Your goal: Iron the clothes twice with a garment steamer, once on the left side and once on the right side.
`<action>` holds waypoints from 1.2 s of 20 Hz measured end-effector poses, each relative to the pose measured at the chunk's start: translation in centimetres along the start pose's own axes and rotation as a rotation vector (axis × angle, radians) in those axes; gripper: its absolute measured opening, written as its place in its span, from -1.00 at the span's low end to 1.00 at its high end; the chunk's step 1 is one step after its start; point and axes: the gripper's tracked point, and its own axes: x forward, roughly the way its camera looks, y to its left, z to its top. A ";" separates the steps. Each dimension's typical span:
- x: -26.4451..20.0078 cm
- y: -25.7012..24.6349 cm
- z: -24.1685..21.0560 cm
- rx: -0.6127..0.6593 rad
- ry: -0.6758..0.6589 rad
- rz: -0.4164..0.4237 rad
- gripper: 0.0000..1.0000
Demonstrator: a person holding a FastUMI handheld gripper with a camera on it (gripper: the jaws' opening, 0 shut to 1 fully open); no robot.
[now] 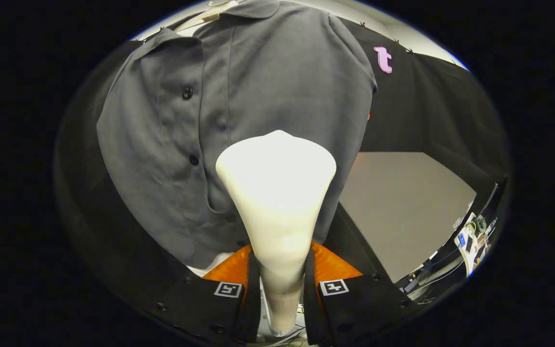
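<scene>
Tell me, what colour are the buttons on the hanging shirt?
Black buttons on the grey shirt, gripper view.

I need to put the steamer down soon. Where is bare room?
The grey tabletop right of the dark grey shirt lies bare. Its far right corner is crowded with cables and devices. The gripper is shut on the white steamer.

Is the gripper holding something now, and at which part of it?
Yes. The gripper holds the cream-white plastic garment steamer by its narrow handle, jaws pressing on both sides; the wide head points at the grey button-up shirt.
</scene>
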 end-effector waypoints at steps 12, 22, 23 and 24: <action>-7.8 7.8 13.0 -0.032 -0.204 0.093 -0.11; -8.0 15.1 16.9 -0.098 -0.256 0.146 -0.12; -7.6 15.8 16.9 -0.108 -0.255 0.152 -0.12; -7.3 16.4 16.9 -0.117 -0.254 0.159 -0.12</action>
